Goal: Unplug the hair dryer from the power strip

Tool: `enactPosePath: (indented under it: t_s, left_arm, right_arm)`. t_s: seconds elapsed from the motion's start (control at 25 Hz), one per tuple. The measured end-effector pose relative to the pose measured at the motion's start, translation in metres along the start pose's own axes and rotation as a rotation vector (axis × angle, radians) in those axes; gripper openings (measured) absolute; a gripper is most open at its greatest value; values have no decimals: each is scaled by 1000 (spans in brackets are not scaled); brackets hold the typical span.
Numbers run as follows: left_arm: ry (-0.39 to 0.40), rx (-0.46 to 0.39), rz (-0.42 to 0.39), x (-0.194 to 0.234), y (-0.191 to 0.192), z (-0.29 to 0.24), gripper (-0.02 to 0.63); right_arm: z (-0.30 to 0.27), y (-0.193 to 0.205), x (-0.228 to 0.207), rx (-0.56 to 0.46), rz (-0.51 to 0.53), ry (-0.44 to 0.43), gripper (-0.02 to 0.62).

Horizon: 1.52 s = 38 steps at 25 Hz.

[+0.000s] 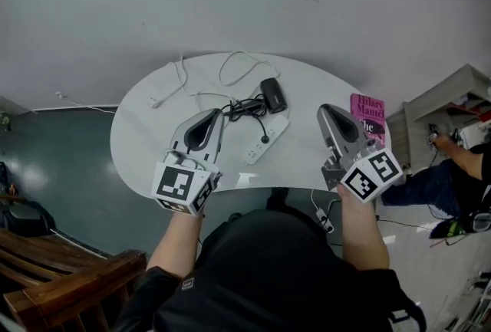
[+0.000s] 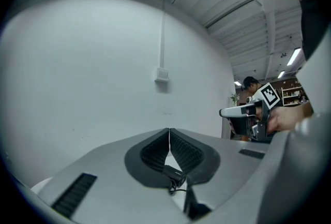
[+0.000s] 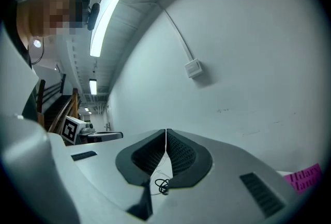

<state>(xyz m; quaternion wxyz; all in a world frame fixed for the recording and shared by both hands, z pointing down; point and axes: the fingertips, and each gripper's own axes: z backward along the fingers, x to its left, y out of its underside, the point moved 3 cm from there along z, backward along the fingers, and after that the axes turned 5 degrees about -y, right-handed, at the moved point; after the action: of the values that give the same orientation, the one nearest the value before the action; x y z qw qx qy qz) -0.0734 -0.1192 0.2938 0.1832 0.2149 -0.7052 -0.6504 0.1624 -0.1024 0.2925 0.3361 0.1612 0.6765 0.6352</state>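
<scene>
The pink book [image 1: 368,114] reads "Hilary" in the head and right gripper views only. The left gripper [image 1: 210,119] and the right gripper [image 1: 331,112] both have their jaws pressed together on nothing. The black hair dryer [image 1: 272,94] lies just beside the white power strip [image 1: 266,140] between them.

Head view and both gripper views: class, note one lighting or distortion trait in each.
Head view: even light, glare on the white table. Left gripper view: fisheye curves the wall, black corners. Right gripper view: same bending, ceiling lamp blown out.
</scene>
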Motion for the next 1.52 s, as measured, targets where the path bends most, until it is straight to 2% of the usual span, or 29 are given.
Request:
enactPosePath:
  t_s: [0.32,0.56,0.68,0.88,1.08,1.24,1.4,1.44,1.52]
  left_arm:
    - [-83,41,4,-7,3,-47,14]
    - [-148,47,42,-9,9,-66,14]
    - [-164,65,62,-10,21,-69,14]
    - [-147,106,97,-3,41,-67,15]
    - [-110,139,85,11,55,-65,15]
    - [-85,154,127,17,70,-59,15]
    - [-25,192,134,15,89,-53,18]
    - [-9,204,137,15,95,-52,30]
    - [21,231,147,17,107,-49,104]
  right_arm:
    - [-27,2,-55,39,-36,-103,35]
    - [-43,20,-65,117,-60,-202,35]
    - [-50,24,-71,143,-50,-222,35]
    - [-64,36,-70,179,-52,-224,35]
    - [-76,54,-60,236,-39,-215,35]
    - [-77,66,-60,249,-59,-173,35]
    - [-73,80,-56,268,-81,-120,35]
    - [-73,84,-54,274,-86,-109,35]
    - [-72,90,-49,283,-97,-92,35]
